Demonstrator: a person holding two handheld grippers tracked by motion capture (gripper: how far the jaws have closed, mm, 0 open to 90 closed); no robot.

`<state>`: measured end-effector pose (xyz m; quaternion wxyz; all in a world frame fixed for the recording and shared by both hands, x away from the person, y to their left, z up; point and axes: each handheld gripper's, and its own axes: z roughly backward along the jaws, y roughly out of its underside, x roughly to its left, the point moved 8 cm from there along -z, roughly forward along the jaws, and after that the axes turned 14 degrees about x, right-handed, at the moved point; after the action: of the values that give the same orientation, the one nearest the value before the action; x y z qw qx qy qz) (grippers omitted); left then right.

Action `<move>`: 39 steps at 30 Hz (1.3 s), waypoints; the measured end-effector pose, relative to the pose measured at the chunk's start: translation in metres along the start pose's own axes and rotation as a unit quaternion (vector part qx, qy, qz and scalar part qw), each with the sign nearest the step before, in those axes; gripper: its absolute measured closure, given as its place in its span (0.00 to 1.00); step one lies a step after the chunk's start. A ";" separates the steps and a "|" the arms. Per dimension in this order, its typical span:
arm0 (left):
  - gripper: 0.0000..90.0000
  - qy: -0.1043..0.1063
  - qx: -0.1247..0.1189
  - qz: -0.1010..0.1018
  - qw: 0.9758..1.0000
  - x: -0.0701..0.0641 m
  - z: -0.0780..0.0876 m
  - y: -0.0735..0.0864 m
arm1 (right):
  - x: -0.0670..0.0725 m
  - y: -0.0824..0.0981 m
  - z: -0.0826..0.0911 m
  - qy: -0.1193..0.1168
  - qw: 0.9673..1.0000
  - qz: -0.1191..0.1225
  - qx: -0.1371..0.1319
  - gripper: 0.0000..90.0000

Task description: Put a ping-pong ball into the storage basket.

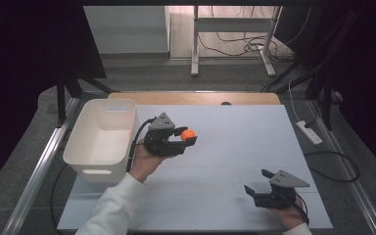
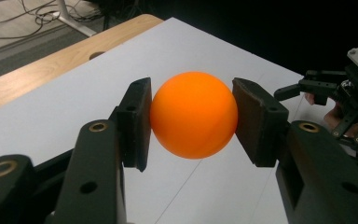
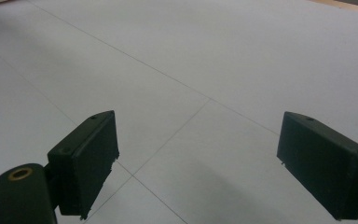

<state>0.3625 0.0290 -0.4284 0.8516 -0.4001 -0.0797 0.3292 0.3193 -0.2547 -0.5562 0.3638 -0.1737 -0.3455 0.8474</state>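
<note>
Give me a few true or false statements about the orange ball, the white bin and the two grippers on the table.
1. The left gripper has its fingers pressed on the orange ball. True.
2. The orange ball lies inside the white bin. False: it is held beside the bin, over the white board.
3. The right gripper holds nothing, its fingers apart. True.
4. The white bin stands at the table's right edge. False: it stands at the left edge in the high view.
5. The right gripper touches the ball. False: it is well apart, near the board's right corner.
</note>
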 end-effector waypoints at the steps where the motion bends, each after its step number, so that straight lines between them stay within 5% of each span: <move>1: 0.56 0.001 -0.002 0.001 1.000 0.000 0.000 0.000 | 0.000 0.000 0.000 0.001 1.000 0.000 0.001 0.14; 39: 0.56 -0.049 -0.040 0.010 0.998 0.020 0.045 -0.006 | 0.000 0.000 0.000 0.001 1.000 0.002 0.000 0.14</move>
<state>0.3627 0.0676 -0.3966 0.8265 -0.4179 -0.1309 0.3537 0.3199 -0.2544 -0.5561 0.3625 -0.1747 -0.3448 0.8480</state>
